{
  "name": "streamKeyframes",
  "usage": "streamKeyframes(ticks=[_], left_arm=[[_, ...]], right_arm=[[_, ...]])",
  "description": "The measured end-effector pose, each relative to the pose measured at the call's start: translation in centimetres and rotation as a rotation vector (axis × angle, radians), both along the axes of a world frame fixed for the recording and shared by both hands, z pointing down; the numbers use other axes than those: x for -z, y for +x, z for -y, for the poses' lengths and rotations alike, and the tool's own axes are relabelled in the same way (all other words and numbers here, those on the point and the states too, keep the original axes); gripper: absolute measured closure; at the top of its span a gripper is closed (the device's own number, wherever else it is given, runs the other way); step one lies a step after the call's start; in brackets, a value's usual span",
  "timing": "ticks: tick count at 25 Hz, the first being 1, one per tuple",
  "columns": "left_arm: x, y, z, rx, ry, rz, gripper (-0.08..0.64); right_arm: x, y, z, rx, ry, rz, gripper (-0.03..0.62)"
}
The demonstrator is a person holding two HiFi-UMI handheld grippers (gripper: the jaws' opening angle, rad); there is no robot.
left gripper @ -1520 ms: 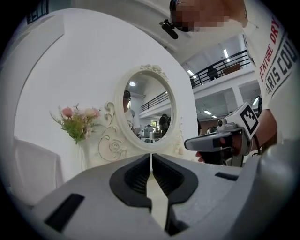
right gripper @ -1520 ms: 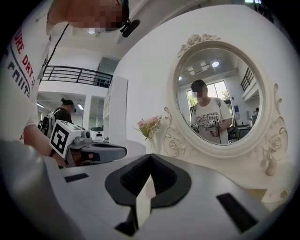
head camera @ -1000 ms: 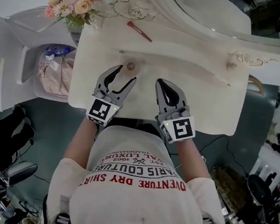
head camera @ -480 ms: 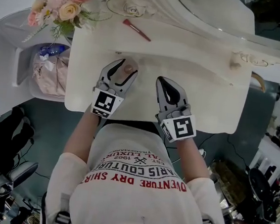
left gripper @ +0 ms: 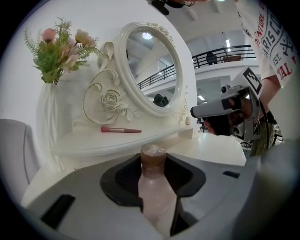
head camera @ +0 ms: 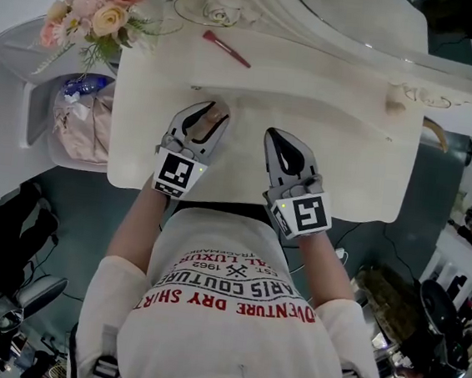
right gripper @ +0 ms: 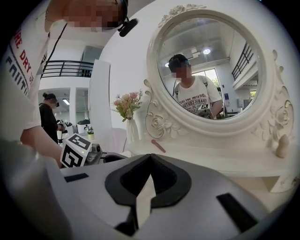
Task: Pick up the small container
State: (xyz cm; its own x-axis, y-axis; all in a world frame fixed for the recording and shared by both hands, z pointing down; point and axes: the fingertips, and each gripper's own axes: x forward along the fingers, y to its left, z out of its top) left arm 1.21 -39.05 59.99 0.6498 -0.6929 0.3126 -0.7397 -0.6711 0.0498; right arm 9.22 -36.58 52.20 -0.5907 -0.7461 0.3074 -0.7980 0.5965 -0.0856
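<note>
The small container point(head camera: 215, 115) is a pale pink bottle with a brownish cap, standing on the cream vanity table point(head camera: 348, 162). My left gripper point(head camera: 214, 111) has it between its jaws, which are closing, and both pads touch its sides. In the left gripper view the small container point(left gripper: 153, 187) fills the gap between the jaws of the left gripper point(left gripper: 153, 164), its cap poking up past them. My right gripper point(head camera: 275, 136) rests on the table to the right, shut and empty. The right gripper point(right gripper: 150, 157) shows its tips meeting in its own view.
A pink makeup brush point(head camera: 230, 49) lies on the raised back shelf below the oval mirror point(head camera: 355, 12). A vase of flowers point(head camera: 91, 9) stands at the back left. A bin with bags point(head camera: 84, 118) sits beside the table's left edge.
My left gripper has moved forward around the container and its jaws have narrowed onto it. The right gripper has stayed in place.
</note>
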Motion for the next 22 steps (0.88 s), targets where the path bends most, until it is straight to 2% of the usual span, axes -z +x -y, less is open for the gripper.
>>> streamKeyframes(ticks=[10, 18, 22], left_arm=[[1.4, 0.1, -1.0, 0.004, -0.047, 0.054, 0.413], [7.8, 0.5, -1.9, 0.009, 0.026, 0.080, 0.413], [10.9, 0.9, -2.0, 0.036, 0.036, 0.082, 0.413]], right_arm=[[2.0, 0.4, -0.8, -0.030, 0.041, 0.005, 0.594], [5.3, 1.8, -1.1, -0.042, 0.090, 0.013, 0.594], [6.9, 3.1, -1.1, -0.047, 0.103, 0.025, 0.594]])
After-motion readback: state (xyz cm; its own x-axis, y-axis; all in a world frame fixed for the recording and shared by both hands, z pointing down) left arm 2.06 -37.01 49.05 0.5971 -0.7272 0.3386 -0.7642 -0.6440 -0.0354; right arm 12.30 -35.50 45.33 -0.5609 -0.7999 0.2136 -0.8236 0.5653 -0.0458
